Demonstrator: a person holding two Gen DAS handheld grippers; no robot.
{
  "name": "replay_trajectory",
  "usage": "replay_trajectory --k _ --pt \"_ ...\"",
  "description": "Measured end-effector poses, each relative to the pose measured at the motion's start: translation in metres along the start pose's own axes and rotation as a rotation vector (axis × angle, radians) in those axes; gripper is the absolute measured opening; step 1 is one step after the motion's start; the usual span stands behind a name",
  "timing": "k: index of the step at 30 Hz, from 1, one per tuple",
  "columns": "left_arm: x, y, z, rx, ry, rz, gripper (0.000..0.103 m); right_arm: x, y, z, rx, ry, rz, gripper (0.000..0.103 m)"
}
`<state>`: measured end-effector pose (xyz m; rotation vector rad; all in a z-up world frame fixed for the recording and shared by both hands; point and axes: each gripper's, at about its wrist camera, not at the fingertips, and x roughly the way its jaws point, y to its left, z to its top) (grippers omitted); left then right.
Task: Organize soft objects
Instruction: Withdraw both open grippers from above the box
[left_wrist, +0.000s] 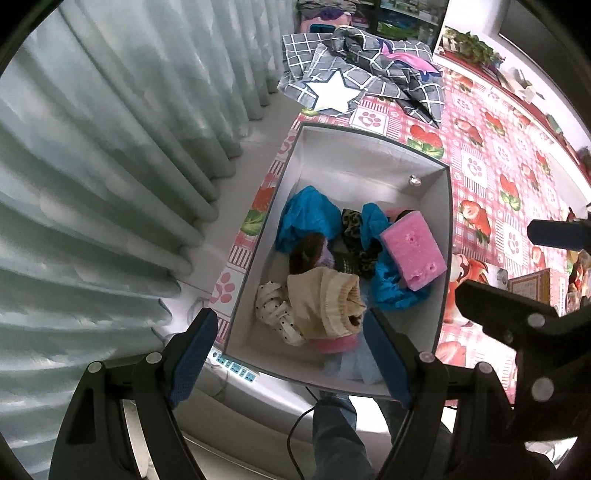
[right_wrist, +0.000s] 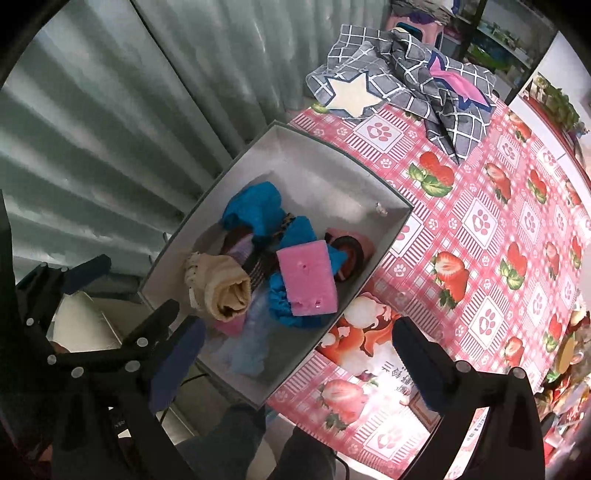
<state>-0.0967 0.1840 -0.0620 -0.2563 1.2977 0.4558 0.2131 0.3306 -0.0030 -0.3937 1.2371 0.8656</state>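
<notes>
A grey box with white walls (left_wrist: 351, 166) (right_wrist: 314, 166) stands at the table's curtain-side corner. Inside lie a pink sponge (left_wrist: 413, 251) (right_wrist: 306, 280), crumpled blue cloth (left_wrist: 306, 218) (right_wrist: 251, 206), a cream knitted piece (left_wrist: 325, 302) (right_wrist: 221, 291), a white polka-dot cloth (left_wrist: 273, 314) and a leopard-print item (left_wrist: 354, 225). My left gripper (left_wrist: 291, 347) hovers open above the box's near end, with nothing between its fingers. My right gripper (right_wrist: 295, 362) is open too, above the box's near right corner, and holds nothing.
A grey checked cloth with a white star (left_wrist: 369, 74) (right_wrist: 406, 74) lies crumpled at the table's far end. The tablecloth (left_wrist: 498, 166) is pink with strawberries and paw prints. A pale curtain (left_wrist: 92, 166) hangs on the left. A power strip (left_wrist: 236, 367) and a person's leg (left_wrist: 340, 435) are below.
</notes>
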Motion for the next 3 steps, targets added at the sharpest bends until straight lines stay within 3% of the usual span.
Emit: replay_trajectory --k 3 --pt "-0.0065 -0.0003 -0.0007 0.020 -0.067 -0.021 0.084 -0.0002 -0.0025 -0.0020 0.027 -0.006 0.005 0.102"
